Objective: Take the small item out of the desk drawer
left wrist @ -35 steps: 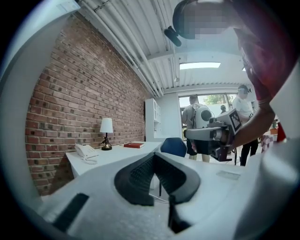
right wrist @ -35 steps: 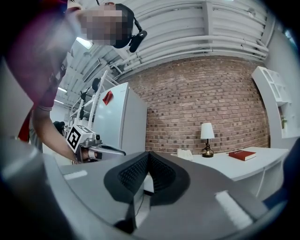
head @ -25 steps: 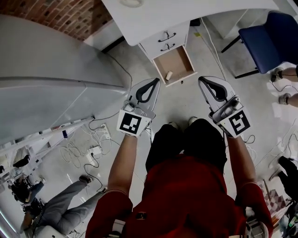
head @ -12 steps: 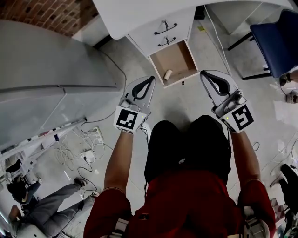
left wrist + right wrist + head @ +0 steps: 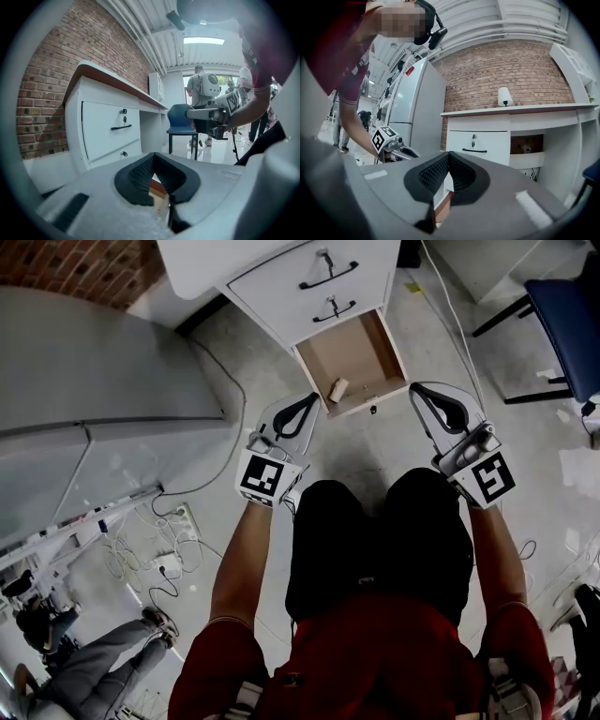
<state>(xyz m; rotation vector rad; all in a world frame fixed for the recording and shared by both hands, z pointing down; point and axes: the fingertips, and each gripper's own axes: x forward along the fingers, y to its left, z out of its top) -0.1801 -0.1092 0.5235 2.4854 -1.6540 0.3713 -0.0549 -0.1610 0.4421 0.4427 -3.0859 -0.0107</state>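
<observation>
Only the head view looks into the open drawer point(image 5: 370, 399), where the small item point(image 5: 338, 388) lies by the front edge, near its left corner. The right gripper view alone shows a lamp point(image 5: 503, 96) on the desk point(image 5: 520, 110); the left gripper view alone shows a blue chair point(image 5: 179, 123). The left gripper point(image 5: 314, 398) and right gripper point(image 5: 416, 390) have their jaws pressed together on nothing. Since a second ago both have sunk toward the drawer front, while the item has stayed put. It is too small to identify.
</observation>
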